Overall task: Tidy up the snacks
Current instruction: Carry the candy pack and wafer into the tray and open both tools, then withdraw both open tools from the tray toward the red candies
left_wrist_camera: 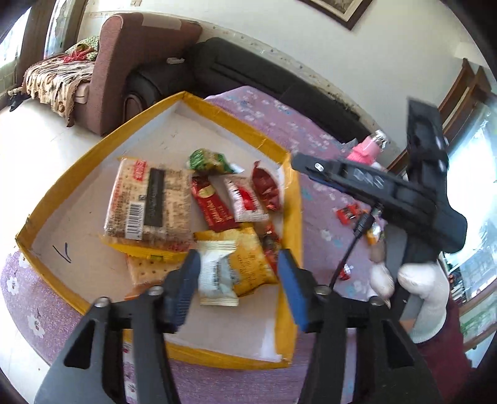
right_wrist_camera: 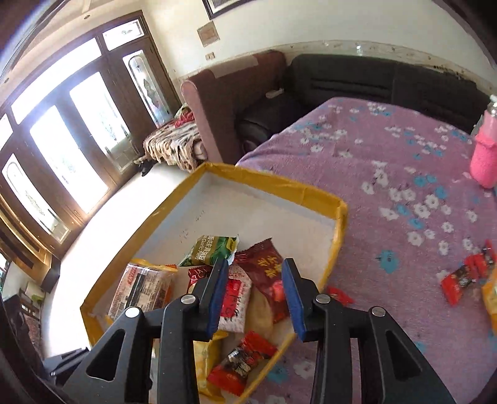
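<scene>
Snacks gathering in yellow-rimmed tray

Tray (left_wrist_camera: 46,214) sits on the purple floral cloth (right_wrist_camera: 388,149) as the collecting spot. It holds roughly ten packets, the largest one cracker pack (left_wrist_camera: 149,202). Four or so wrappers (right_wrist_camera: 459,279) wait far right. Left gripper (left_wrist_camera: 237,273) gapes, white packet (left_wrist_camera: 217,276) loose between. Right gripper (right_wrist_camera: 253,289) hovers half-open, empty.

Walls: cream plaster (right_wrist_camera: 310,25), speckled dark along a pale band behind the seating; dark-framed picture (left_wrist_camera: 338,9) above.
Floor: pale and glossy (right_wrist_camera: 124,205).
Seating: brown upholstered armchair (left_wrist_camera: 124,68) beside a black sofa (right_wrist_camera: 357,77) against the wall; patterned throw (right_wrist_camera: 174,146) over a low seat.
Windows: tall dark-wood-framed glass doors (right_wrist_camera: 77,130).
Light: bright daylight, washing out the panes.
</scene>
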`<state>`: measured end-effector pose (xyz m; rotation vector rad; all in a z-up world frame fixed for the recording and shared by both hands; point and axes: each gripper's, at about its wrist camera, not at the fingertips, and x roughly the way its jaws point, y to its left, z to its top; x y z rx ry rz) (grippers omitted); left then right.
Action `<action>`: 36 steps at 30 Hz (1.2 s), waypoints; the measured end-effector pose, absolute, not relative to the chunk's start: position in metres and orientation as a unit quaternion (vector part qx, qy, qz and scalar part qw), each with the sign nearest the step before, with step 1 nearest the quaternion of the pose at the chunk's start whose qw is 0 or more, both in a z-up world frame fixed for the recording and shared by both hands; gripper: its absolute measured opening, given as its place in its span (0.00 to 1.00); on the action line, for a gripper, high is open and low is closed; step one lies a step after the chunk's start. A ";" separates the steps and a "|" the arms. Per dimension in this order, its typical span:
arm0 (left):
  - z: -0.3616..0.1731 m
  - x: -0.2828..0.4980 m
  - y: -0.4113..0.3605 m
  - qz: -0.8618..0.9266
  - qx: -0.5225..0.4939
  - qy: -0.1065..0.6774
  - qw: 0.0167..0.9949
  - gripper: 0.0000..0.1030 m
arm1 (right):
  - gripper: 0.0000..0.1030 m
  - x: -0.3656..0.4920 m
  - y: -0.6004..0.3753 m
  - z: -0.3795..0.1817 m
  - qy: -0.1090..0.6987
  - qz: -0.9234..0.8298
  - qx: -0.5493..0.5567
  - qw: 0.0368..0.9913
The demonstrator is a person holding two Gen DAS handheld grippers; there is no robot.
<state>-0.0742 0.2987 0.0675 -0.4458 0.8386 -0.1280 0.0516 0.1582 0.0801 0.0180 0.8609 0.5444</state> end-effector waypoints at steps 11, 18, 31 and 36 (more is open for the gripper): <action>0.076 -0.088 0.261 -0.114 -0.225 0.405 0.879 0.57 | 0.45 0.012 0.006 0.072 0.433 0.170 0.044 0.884; 0.076 -0.087 0.226 -0.133 -0.203 0.421 0.874 0.57 | 0.47 -0.007 -0.022 0.042 0.458 0.189 0.066 0.866; 0.076 -0.082 0.213 -0.145 -0.189 0.430 0.871 0.57 | 0.41 0.051 0.046 0.033 0.461 0.229 0.085 0.853; 0.075 -0.080 0.223 -0.144 -0.193 0.429 0.871 0.57 | 0.31 0.083 0.098 0.024 0.486 0.221 0.045 0.844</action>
